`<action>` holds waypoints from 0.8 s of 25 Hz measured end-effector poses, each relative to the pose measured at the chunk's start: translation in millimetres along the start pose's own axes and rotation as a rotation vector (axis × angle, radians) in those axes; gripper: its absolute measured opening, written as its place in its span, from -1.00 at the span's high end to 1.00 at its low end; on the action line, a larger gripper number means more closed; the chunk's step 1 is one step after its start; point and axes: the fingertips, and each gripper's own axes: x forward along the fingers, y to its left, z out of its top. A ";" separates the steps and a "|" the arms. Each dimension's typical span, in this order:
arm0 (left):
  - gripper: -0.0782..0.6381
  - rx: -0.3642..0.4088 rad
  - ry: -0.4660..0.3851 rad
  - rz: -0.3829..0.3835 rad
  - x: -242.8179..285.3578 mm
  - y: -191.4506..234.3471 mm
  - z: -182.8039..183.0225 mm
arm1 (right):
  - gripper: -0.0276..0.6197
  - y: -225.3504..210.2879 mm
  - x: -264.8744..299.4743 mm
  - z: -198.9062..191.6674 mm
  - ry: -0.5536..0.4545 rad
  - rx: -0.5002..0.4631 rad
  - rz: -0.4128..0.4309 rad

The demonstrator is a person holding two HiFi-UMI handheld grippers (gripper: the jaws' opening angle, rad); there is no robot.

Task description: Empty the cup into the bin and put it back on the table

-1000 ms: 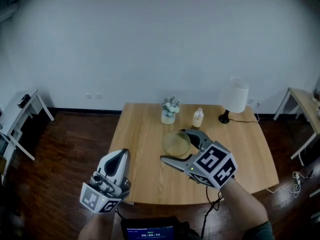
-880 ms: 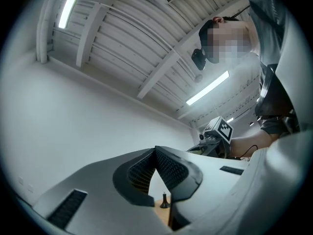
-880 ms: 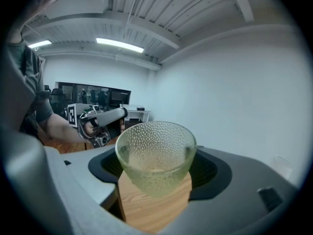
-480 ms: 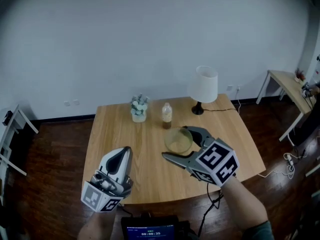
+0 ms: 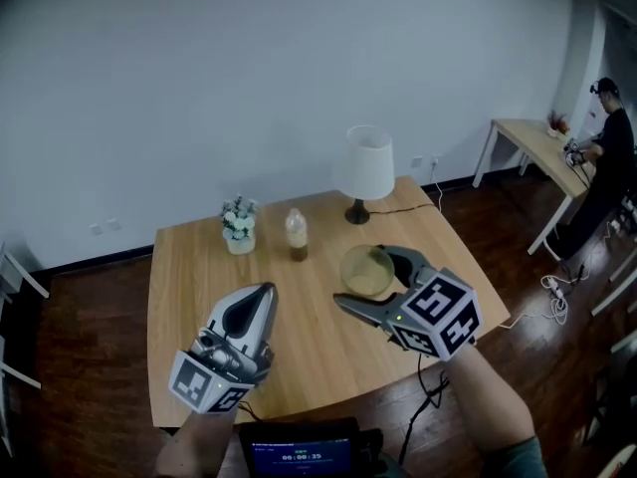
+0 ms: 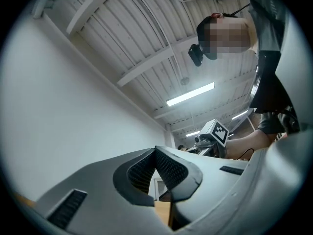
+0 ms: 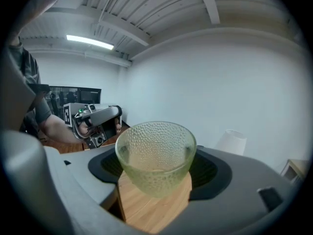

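Right gripper [image 5: 361, 278]: fingers clamped on the dimpled glass cup [image 7: 155, 153], upright, over the wooden worktop [image 5: 199, 267], nearer than the lamp [image 5: 364, 163]. Left gripper [image 5: 261, 297]: fingers pressed together, nothing between them, hovering over the worktop's near left part. Small bottle [image 5: 297, 235] and flower vase [image 5: 238, 225] stand toward the far edge.

A wooden table [image 5: 189, 297] carries a plant [image 5: 238, 229], a bottle [image 5: 297, 235] and a lamp [image 5: 364, 167], all beyond the fingers of the right gripper [image 5: 362, 276].
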 end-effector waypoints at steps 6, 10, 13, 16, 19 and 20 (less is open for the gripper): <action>0.80 -0.063 -0.012 -0.046 20.9 12.5 -15.0 | -0.30 -25.9 -5.2 -6.4 0.007 0.024 -0.089; 0.80 -0.110 0.014 -0.057 26.4 20.7 -37.1 | -0.30 -43.6 -4.6 -26.3 0.016 0.062 -0.126; 0.80 -0.130 0.037 -0.046 30.6 22.4 -52.6 | -0.30 -53.3 -5.3 -43.4 0.025 0.093 -0.135; 0.80 -0.132 0.046 -0.024 38.7 20.0 -66.7 | -0.30 -63.0 -5.6 -66.1 0.034 0.108 -0.128; 0.80 -0.123 0.077 -0.004 51.9 13.4 -85.4 | -0.30 -78.9 -5.6 -89.9 0.029 0.129 -0.108; 0.80 -0.122 0.091 0.009 55.6 10.5 -92.1 | -0.30 -83.9 -5.9 -98.7 0.030 0.134 -0.098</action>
